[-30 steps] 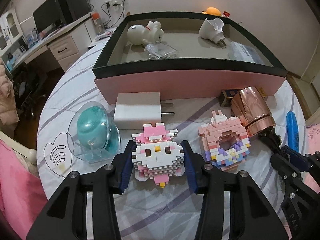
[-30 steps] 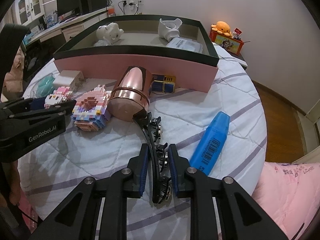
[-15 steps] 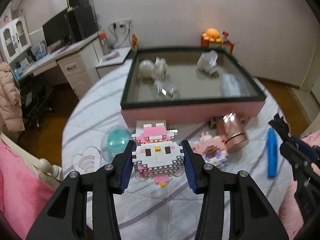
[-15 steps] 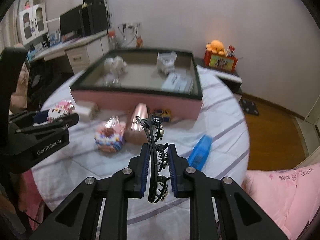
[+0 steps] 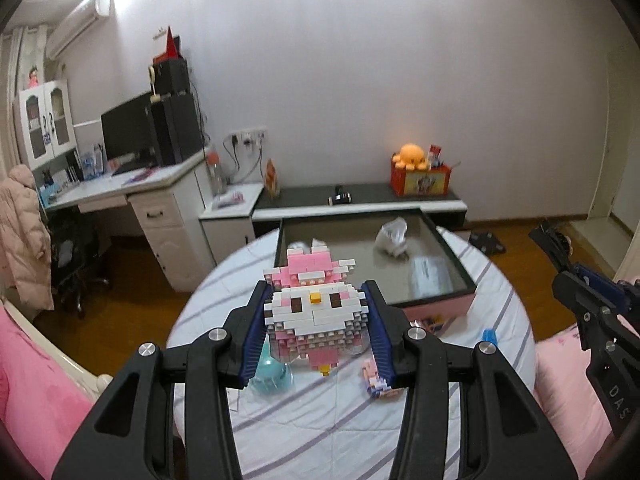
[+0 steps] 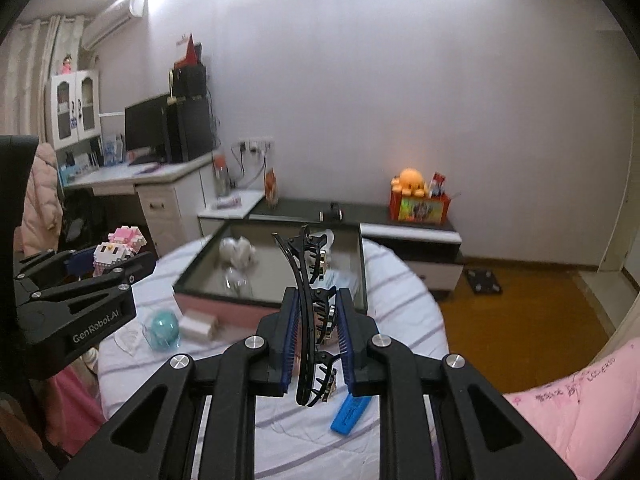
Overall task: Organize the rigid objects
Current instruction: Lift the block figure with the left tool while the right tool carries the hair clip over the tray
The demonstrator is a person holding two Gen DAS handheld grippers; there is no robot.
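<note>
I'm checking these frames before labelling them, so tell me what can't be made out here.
- Left wrist view: the brick donut is mostly hidden behind the left gripper and its brick owl.
- Left wrist view: the white items in the tray are blurred.
- Right wrist view: the hair clip in the right gripper covers the tray's middle.

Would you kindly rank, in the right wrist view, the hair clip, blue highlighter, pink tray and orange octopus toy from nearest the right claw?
1. Hair clip: clamped in the right claw.
2. Blue highlighter: just below, on the bedspread.
3. Pink tray: beyond, centre.
4. Orange octopus toy: far cabinet.
</note>
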